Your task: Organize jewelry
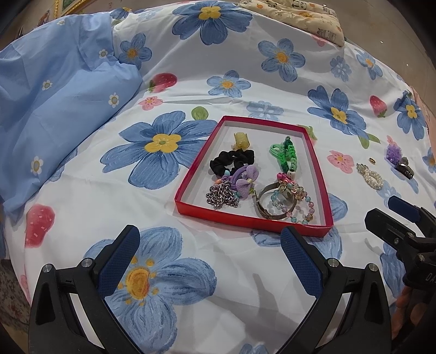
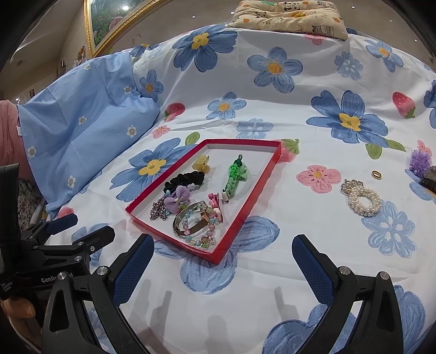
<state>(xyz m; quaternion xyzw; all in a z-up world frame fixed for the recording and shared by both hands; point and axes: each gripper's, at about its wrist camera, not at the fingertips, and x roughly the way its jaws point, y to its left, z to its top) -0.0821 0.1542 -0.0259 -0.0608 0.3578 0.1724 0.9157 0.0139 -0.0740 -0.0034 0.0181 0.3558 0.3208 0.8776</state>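
Note:
A shallow red tray [image 1: 246, 219] [image 2: 239, 217] lies on the flowered bedspread. It holds a yellow claw clip [image 1: 241, 140], a black scrunchie [image 1: 231, 160], a green braided band [image 1: 287, 152], a purple bow tie [image 1: 245, 182], a metal chain [image 1: 222, 194], a metal bangle [image 1: 269, 203] and a bead bracelet [image 1: 297, 201]. Right of the tray lie a pearl bracelet [image 2: 361, 197] [image 1: 370, 175], a gold ring [image 2: 376, 174], a purple pompom [image 2: 419, 160] and a dark clip [image 1: 404, 168]. My left gripper [image 1: 211, 250] is open and empty in front of the tray. My right gripper [image 2: 223, 258] is open and empty, near the tray's front corner.
A light blue pillow [image 1: 54, 103] lies at the left. A cream panda-print cushion [image 2: 291, 16] sits at the far edge of the bed. A gold picture frame [image 2: 109, 30] hangs on the wall behind.

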